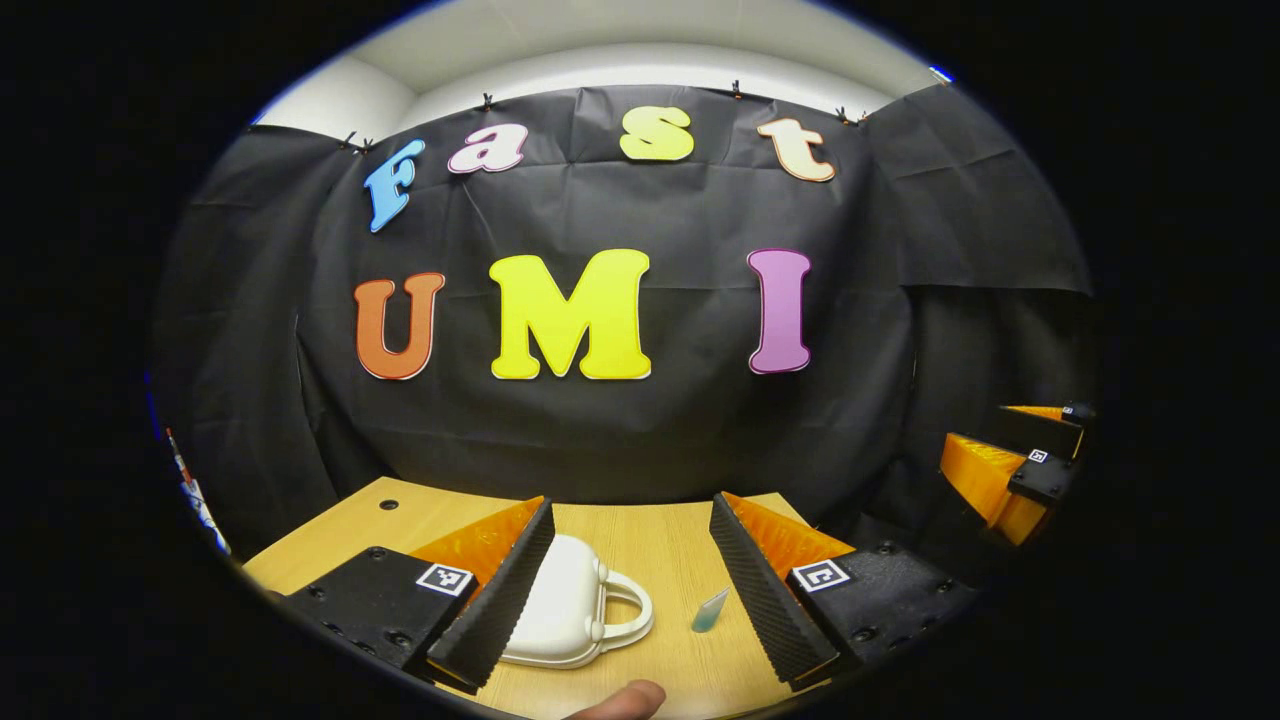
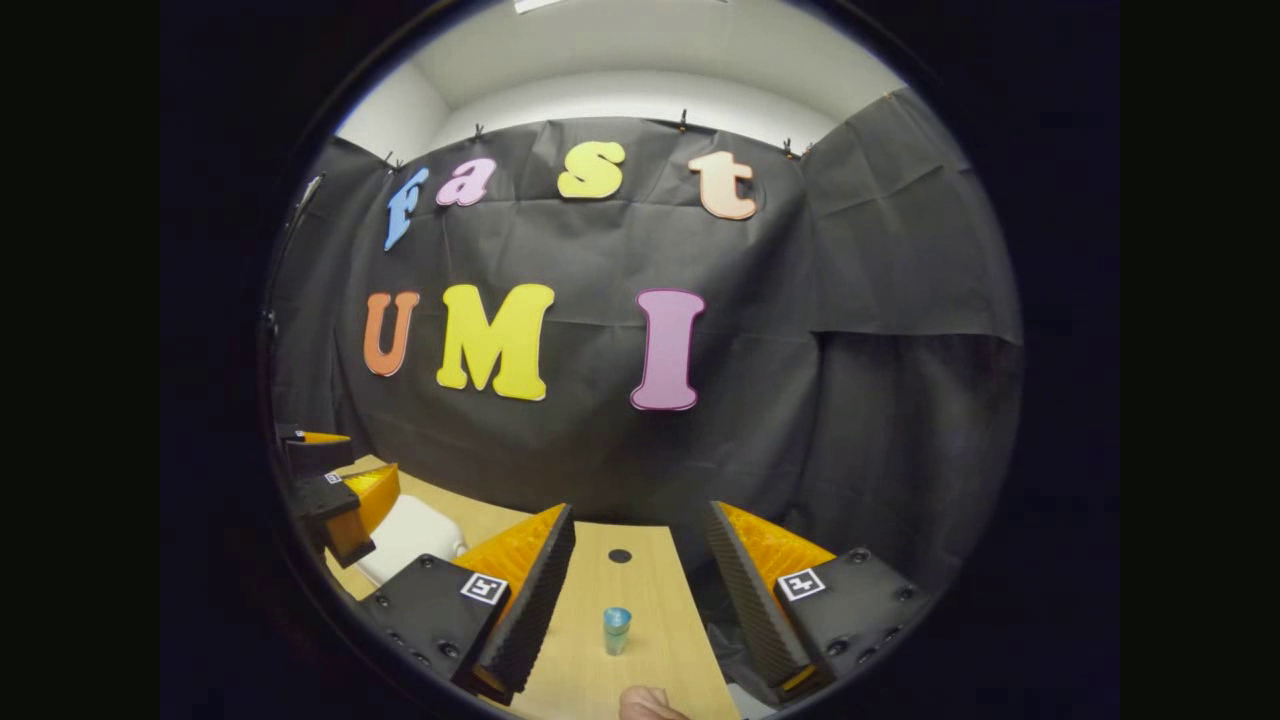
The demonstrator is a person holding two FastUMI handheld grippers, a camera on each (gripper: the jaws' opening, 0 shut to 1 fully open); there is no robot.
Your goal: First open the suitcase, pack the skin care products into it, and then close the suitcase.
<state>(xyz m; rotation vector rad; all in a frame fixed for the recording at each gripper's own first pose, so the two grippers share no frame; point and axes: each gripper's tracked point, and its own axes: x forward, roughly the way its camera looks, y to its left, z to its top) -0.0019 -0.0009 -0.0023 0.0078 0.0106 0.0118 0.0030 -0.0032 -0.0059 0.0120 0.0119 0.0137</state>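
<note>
In the left gripper view, the left gripper [image 1: 632,570] hung above a wooden table [image 1: 660,540] with its jaws spread wide and nothing between them. A small white suitcase [image 1: 565,605], lid closed, lay on the table partly behind the gripper's left finger, its handle [image 1: 628,607] pointing right. A small blue-green bottle [image 1: 710,610] lay tilted on the table just right of the handle, apart from it. The right gripper [image 1: 1020,470] showed far off at the right edge.

In the right gripper view, the right gripper [image 2: 635,580] was also wide open and empty, with the bottle [image 2: 617,630] on the table between its fingers, touching neither. The suitcase [image 2: 410,535] sat to the left, beneath the left gripper [image 2: 335,485]. A fingertip [image 2: 648,703] showed at the bottom edge.
</note>
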